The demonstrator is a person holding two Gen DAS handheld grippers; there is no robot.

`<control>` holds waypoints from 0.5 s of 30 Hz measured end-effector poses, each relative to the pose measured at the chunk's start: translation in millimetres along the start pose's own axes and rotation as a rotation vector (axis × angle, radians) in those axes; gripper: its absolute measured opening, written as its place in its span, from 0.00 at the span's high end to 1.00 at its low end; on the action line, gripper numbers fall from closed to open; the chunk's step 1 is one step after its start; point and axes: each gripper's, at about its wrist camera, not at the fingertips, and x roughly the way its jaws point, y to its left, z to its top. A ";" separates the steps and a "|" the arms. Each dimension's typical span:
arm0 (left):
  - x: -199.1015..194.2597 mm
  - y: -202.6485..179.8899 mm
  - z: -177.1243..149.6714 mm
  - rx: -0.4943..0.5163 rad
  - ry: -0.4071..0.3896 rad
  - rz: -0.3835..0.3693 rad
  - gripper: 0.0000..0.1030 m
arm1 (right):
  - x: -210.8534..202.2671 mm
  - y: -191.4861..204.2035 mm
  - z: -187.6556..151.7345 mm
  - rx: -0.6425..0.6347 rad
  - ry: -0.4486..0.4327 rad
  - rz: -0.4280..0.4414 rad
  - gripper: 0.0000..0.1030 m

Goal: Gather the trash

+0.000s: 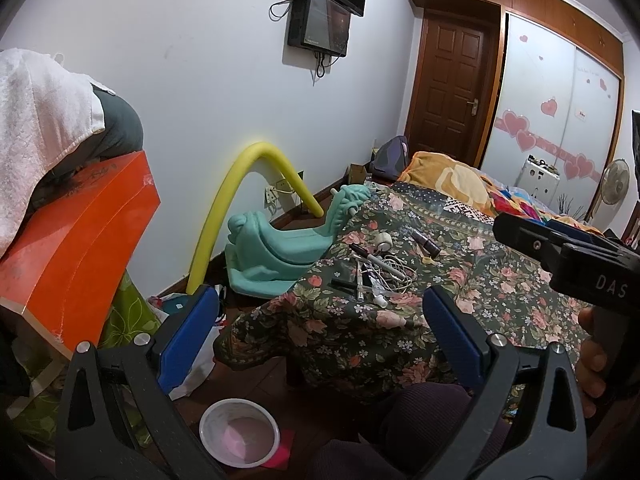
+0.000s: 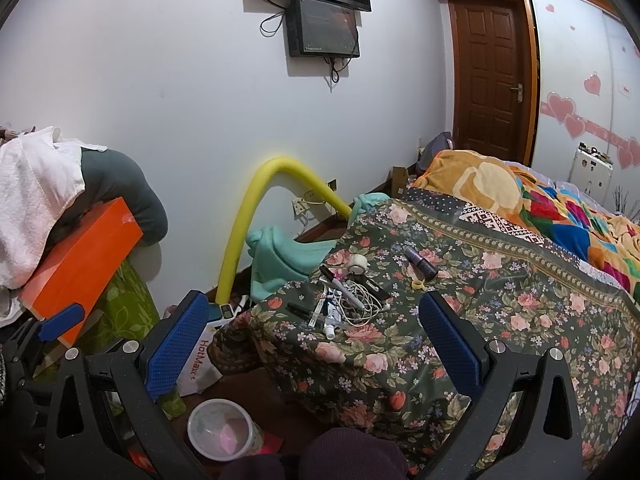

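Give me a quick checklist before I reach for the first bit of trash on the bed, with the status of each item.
1. Left gripper open and empty: ok.
2. Right gripper open and empty: ok.
3. Clutter pile on the floral cover in view of both cameras: ok.
4. Path from the fingers to the pile unobstructed: ok.
5. White cup on the floor upright, mouth open to receive trash: ok.
6. Which pile items are trash: cannot tell; pens, a tangled white cable and small tubes lie mixed together.
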 end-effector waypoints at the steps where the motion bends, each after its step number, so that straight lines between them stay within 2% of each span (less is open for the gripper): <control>1: -0.3 0.0 0.3 -0.001 -0.001 0.002 0.01 | -0.1 0.2 0.2 0.000 -0.001 -0.002 0.00; 15: -2.2 -0.3 3.1 0.002 -0.002 0.008 0.01 | -3.4 -0.1 1.5 0.003 -0.003 0.002 0.00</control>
